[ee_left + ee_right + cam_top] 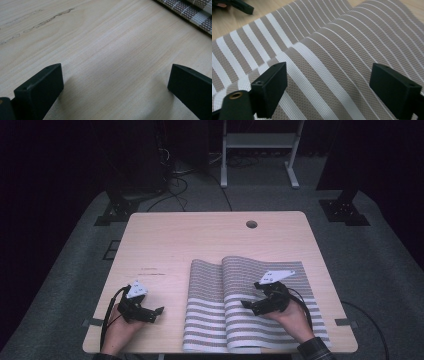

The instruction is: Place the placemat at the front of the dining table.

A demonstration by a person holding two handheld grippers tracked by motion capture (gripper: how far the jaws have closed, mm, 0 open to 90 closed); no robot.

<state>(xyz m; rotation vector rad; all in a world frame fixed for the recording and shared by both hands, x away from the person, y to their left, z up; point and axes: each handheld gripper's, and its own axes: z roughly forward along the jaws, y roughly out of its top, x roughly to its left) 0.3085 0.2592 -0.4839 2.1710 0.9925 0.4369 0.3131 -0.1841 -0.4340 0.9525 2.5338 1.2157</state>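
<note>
Striped mat (250, 305) lies on the surface's (200, 240) right half, stripes crosswise, raised fold directly under wide, empty right claw (248, 306); left claw (156, 312), wide too, sits well left.

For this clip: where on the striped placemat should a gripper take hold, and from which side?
Probably the raised fold edge of the striped placemat, where the top layer bulges off the layer beneath. That lifted lip gives jaws something to close on; elsewhere it lies flat on the table. The open right gripper, above it, could approach from the mat's right.
</note>
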